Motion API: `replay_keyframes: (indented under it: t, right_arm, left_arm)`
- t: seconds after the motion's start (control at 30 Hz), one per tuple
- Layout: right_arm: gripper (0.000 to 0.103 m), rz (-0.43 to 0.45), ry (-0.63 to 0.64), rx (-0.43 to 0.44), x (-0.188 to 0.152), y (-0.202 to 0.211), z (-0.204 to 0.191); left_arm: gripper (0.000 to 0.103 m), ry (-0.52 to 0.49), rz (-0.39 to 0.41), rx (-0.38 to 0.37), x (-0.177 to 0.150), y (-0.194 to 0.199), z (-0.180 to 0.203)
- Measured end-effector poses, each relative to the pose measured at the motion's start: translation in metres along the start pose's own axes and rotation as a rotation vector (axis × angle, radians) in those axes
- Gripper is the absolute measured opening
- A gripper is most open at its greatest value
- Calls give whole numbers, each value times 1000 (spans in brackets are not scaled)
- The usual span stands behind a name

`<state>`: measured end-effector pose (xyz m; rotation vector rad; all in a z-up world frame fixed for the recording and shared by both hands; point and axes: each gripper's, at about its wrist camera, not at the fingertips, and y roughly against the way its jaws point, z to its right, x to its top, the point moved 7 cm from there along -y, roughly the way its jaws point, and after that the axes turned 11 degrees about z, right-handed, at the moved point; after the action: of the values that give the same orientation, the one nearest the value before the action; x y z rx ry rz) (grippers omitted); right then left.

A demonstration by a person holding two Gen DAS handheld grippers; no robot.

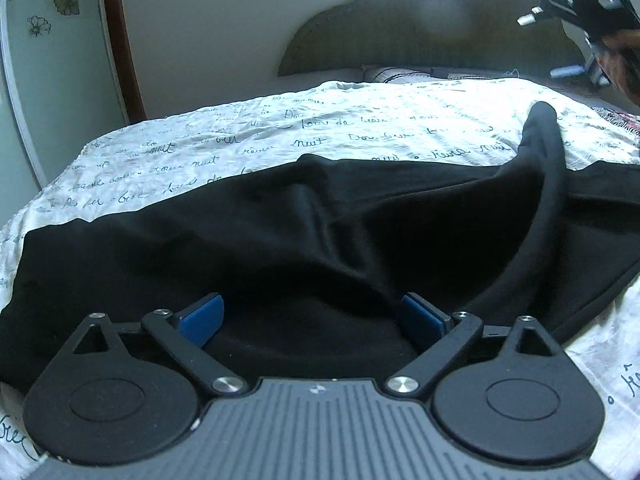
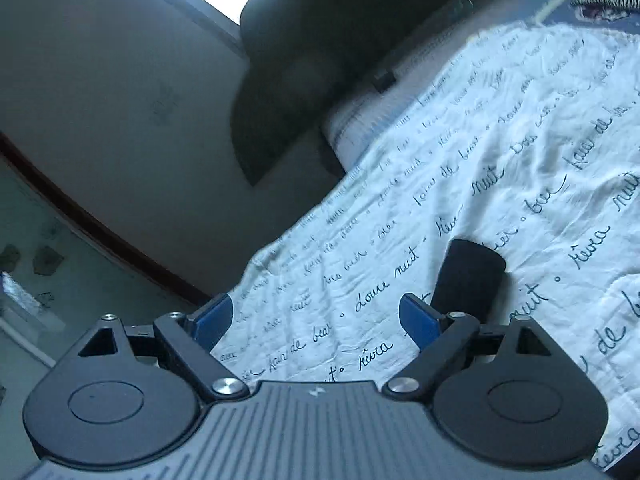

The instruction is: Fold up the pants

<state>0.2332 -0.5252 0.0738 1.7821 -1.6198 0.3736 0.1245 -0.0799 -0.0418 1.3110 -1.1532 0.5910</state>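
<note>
A: Entry. Where are the black pants point(image 1: 280, 232)?

B: Spread across the bed, on the white bedspread point(image 1: 240, 140) with script print. One end stands up in a dark peak on the side away from the wardrobe door point(image 1: 52, 60).

A: Left gripper point(image 1: 316, 316)?

B: Low over the pants, blue pads spread wide, nothing pinched.

A: Right gripper point(image 2: 316, 316)?

B: Raised over the bedspread, tilted, pads spread, empty. A dark tip of the pants point(image 2: 468, 276) rises just beyond one pad. The headboard point(image 2: 304, 60) lies ahead.
</note>
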Motion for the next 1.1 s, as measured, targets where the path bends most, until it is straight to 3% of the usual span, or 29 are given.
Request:
replay_keyframes:
  t: [0.07,0.2,0.3,0.33,0.37,0.43,0.5,0.53,0.57,0.6,0.73,0.8,0.87,0.9,0.97,1.0,1.03,1.07,1.1]
  right_arm:
    - [91,-7,-2,1,-8,9,12]
    - [92,-33,-111,-123,-18,11,56]
    - [92,-221,-188,-183,-43,-4,73]
    - [92,-259,-229,-47,-51,-10,47]
    - [92,-259,-229,-47,-51,-10,47]
    - [92,-265,-220,150,-48,-18,6]
    - [92,-283,-122,254,-47,-34,-32]
    - [92,-224,6,167,-37,-46,-37]
    - [92,-224,6,167,-37,-46,-37]
    - [92,-166,27,98,-28,-48,-29]
    - [93,-75,-138,45,-11,-24,16]
    - [93,-115,-119,30,-16,-12,28]
    - [95,-203,-35,-97,-29,-19,38]
    - [95,-203,-35,-97,-29,-19,38]
    - [95,-245,-115,52,-41,-43,21]
    - [95,-245,-115,52,-41,-43,21]
    - [94,-253,-151,154,-43,-50,9]
    - [94,-222,-148,234,-39,-54,-4]
    - [94,-156,-108,232,-30,-52,-10]
  left_arm:
    - [96,8,-3,-4,0,0,0]
    - [97,11,-2,-7,0,-1,0]
    - [98,15,-3,-7,-1,-2,0]
    - [98,15,-4,-8,-1,-2,0]
    - [99,15,-4,-7,-1,-2,0]
    - [99,15,-5,-6,-1,-3,0]
    - [100,17,-6,-6,-1,-3,0]
    - [100,16,-6,-7,-1,-3,0]
    - [100,17,-6,-7,-1,-3,0]
    - [100,18,-6,-8,-1,-3,0]
    - [100,25,-7,-12,-1,-4,-1]
    - [100,27,-7,-14,-1,-4,-1]
    - [101,28,-7,-13,-1,-4,-1]
    - [101,27,-8,-13,-1,-4,-1]
    - [101,28,-8,-13,-1,-4,-1]
    - [101,27,-8,-13,-1,-4,-1]
    - [101,26,-8,-12,-1,-4,-1]
    - [101,26,-8,-11,-2,-4,-1]
    - [101,27,-8,-11,-2,-4,-1]
